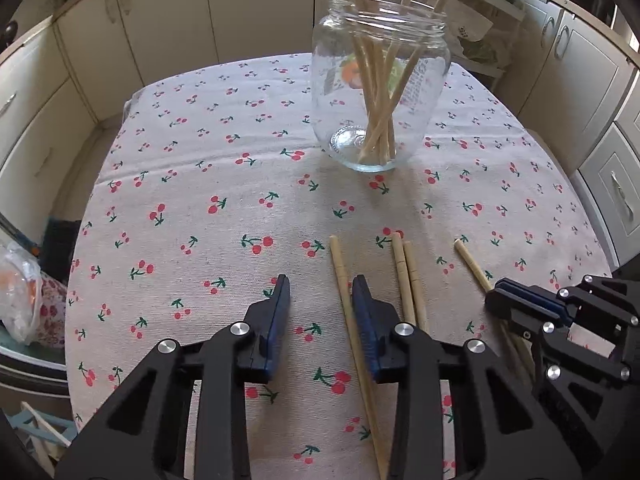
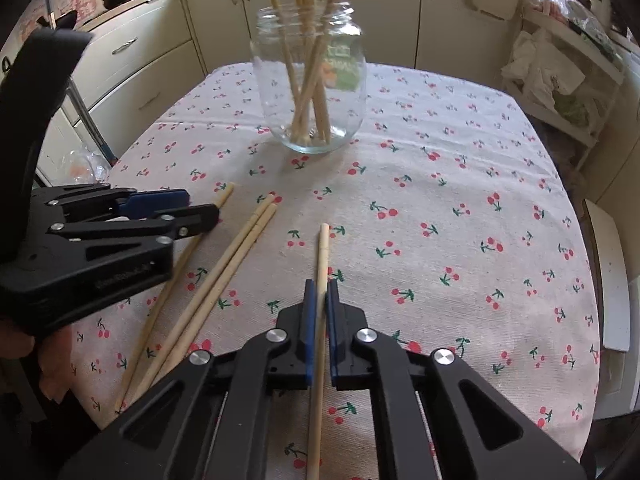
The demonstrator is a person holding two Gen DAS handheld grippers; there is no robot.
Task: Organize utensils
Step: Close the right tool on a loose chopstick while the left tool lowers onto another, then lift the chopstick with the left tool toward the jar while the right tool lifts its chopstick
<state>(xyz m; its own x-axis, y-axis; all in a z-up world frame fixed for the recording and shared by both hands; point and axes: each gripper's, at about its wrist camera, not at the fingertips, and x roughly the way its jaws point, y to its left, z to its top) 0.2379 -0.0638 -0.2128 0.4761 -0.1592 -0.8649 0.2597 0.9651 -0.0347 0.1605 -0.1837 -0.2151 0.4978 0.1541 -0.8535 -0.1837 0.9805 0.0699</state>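
Right tongs: clenched on one pale wooden chopstick, which lay flat on the counter.
Left tongs: parted, gripping nothing; a second chopstick lay just beside the right pad.
Loose pair: two more chopsticks side by side, touching.
Glass jar: further back, upright, clear, with several chopsticks leaning inside.

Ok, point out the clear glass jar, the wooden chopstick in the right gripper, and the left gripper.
clear glass jar (image 2: 276,92): right wrist view, bare side wall.
wooden chopstick (image 2: 323,248): right wrist view, shaft ahead of the pads.
left gripper (image 1: 320,300): left wrist view, midway between fingertips.
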